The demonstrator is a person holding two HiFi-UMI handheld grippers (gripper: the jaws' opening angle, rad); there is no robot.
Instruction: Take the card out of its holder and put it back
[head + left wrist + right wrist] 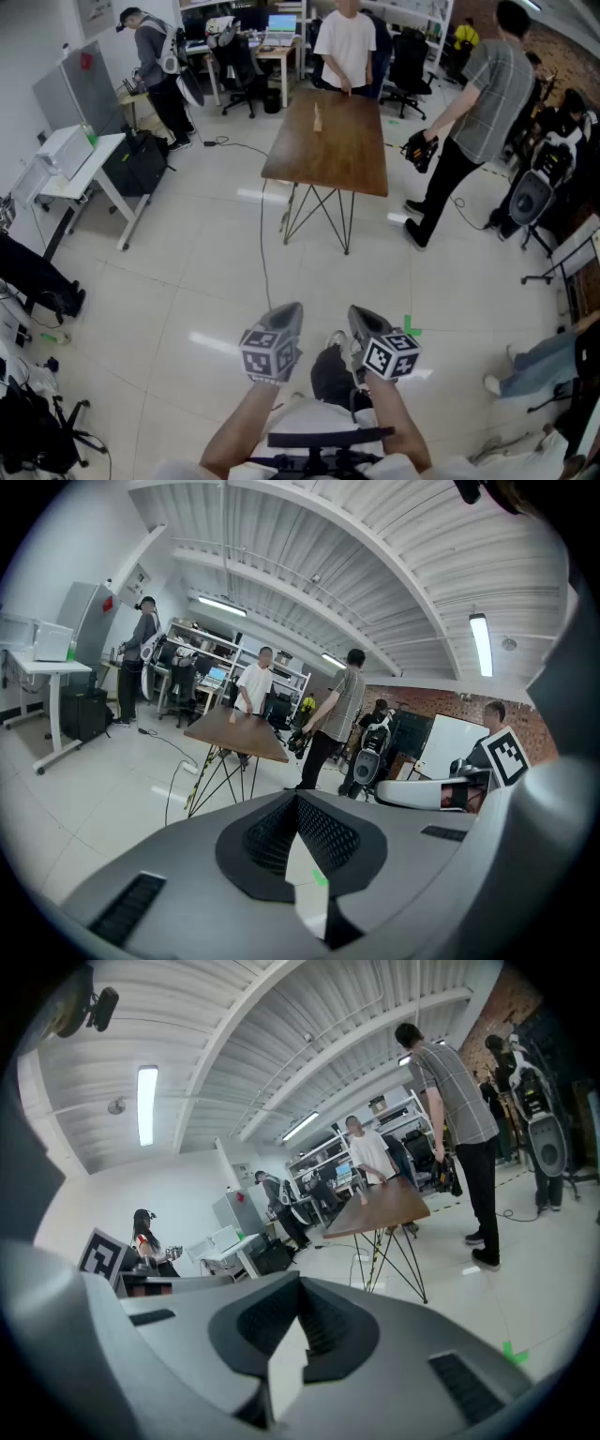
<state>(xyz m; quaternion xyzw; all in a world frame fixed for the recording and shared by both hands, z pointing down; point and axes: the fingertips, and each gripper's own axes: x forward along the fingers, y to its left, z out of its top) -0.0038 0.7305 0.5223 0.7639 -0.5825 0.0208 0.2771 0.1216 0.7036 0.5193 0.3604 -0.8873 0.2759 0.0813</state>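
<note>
table (328, 141): brown wooden top on thin metal legs, stood on the pale floor (187, 272), well ahead of both grippers.
card holder (317, 117): small pale upright piece on the far half of the table top; card and holder too small to tell apart.
left gripper (291, 311): jaws pressed together, nothing between them; held low, well apart from the table.
right gripper (360, 315): jaws met at the tips, empty; just beside the left one.
person in white shirt (345, 47): stood at the table's far end.

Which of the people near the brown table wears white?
The person in white stands at the far end of the brown table; the person at left and the person at right wear grey.
</note>
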